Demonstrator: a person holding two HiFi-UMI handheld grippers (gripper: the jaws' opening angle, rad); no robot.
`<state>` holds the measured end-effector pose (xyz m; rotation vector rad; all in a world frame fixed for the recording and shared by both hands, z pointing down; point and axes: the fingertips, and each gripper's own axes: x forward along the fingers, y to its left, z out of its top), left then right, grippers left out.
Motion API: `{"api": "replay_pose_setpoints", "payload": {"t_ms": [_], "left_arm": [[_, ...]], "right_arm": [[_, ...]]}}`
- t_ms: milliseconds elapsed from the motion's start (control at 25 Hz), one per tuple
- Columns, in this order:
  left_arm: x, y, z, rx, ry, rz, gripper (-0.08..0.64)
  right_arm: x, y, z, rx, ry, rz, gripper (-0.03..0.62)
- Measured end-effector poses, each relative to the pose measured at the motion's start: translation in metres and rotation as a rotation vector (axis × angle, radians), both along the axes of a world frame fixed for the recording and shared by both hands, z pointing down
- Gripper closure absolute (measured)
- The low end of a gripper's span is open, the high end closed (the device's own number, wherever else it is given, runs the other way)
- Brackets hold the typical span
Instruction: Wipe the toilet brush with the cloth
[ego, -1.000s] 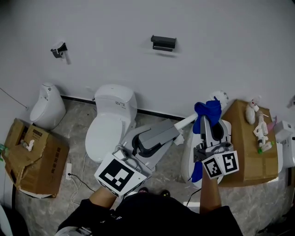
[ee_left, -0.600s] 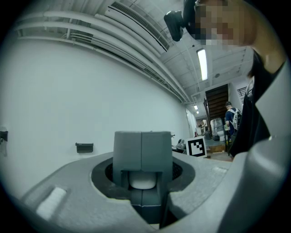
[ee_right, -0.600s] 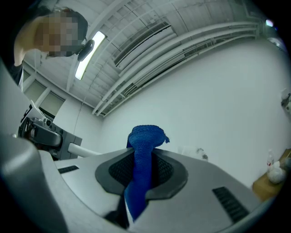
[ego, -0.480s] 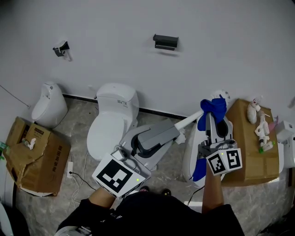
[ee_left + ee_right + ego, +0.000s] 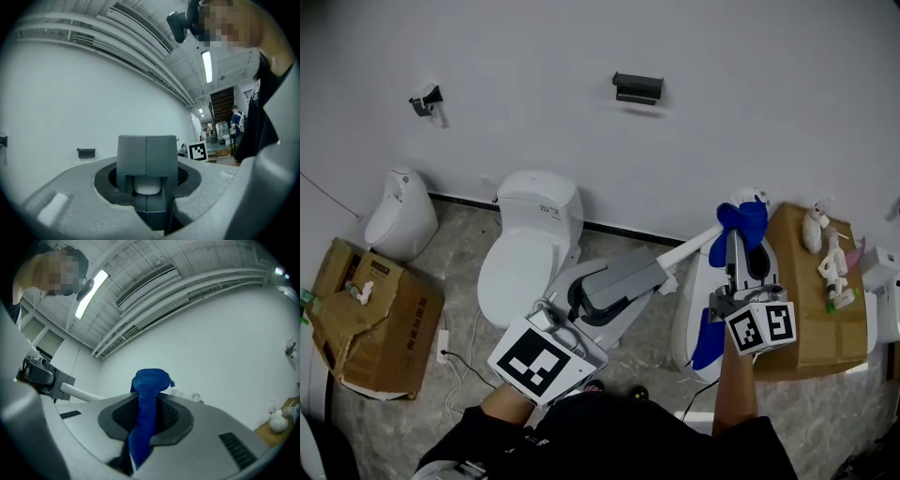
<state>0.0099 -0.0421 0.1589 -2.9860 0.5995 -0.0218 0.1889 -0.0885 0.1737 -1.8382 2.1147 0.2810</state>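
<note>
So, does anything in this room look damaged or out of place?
The cardboard box on the floor at the left is crushed and torn, its top caved in. Nothing else stands out.

Toilet brush (image 5: 689, 246): a slim white rod, one end clamped in my left claw (image 5: 659, 274). Seen from the head view it slants up and to the right, and its far end is buried in the cloth (image 5: 741, 221). The cloth is deep blue and coarsely woven, pinched between the jaws of my right claw (image 5: 735, 239). Its top is bunched over the rod, and a long tail (image 5: 703, 342) hangs below the claw.
</note>
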Motion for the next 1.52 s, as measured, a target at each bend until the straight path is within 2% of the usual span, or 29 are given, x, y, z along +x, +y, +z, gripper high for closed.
{"api": "replay_pose_setpoints", "payload": {"t_ms": [240, 440, 680, 960, 1200, 1520], "left_arm": [[-0.001, 0.003, 0.001, -0.003, -0.001, 0.009, 0.402], [-0.002, 0.001, 0.003, -0.03, 0.003, 0.021, 0.402], [0.004, 0.002, 0.004, -0.012, -0.007, 0.026, 0.402], [0.005, -0.004, 0.012, -0.018, -0.037, 0.018, 0.402], [0.004, -0.013, 0.015, -0.024, -0.029, 0.005, 0.402], [-0.002, -0.022, 0.013, -0.022, -0.017, -0.032, 0.402]], "right_arm": [[0.008, 0.002, 0.003, -0.004, -0.009, 0.021, 0.522], [0.013, 0.001, 0.004, -0.02, 0.023, 0.067, 0.522], [0.022, 0.003, 0.008, -0.046, 0.011, 0.096, 0.522], [0.021, -0.001, 0.021, -0.102, -0.017, 0.074, 0.522], [0.013, 0.002, 0.021, -0.082, -0.035, 0.035, 0.522], [-0.019, 0.004, 0.029, -0.086, -0.015, -0.048, 0.522]]}}
